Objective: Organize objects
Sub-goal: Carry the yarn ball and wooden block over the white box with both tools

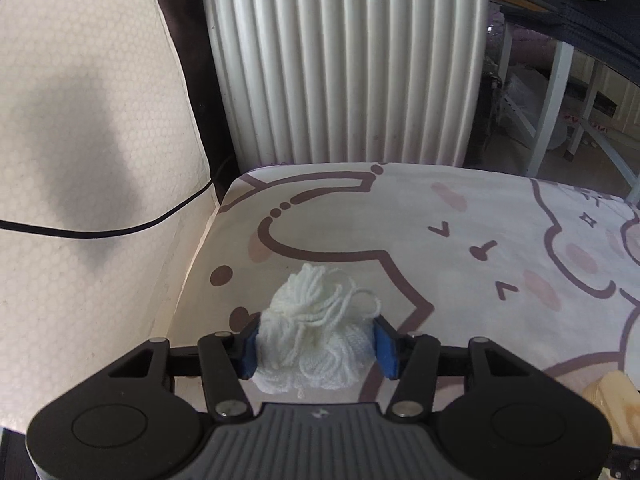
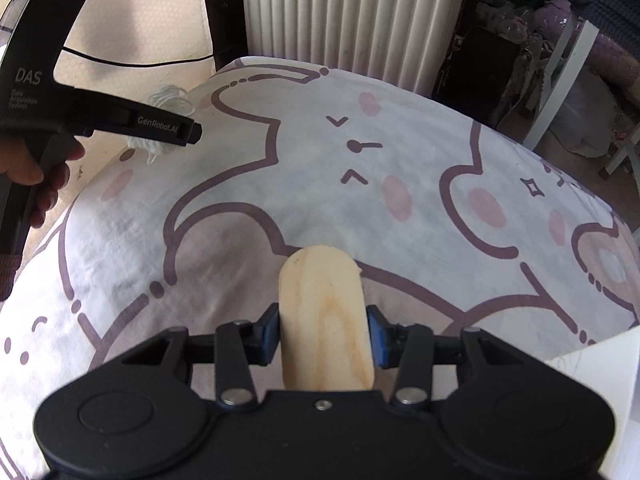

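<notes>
Yarn bundle (image 1: 316, 332) clamped between left fingers (image 1: 249, 350); wooden block (image 2: 325, 320) clamped between right fingers (image 2: 269, 336).

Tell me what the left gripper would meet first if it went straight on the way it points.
Probably the bedsheet. The left gripper, shut on the yarn, points down at it, well short of the radiator; depth is uncertain.

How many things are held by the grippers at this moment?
2. A bundle of white yarn sits between the left gripper's fingers; a wooden piece sits between the right gripper's fingers. Both are above the bed sheet.
</notes>
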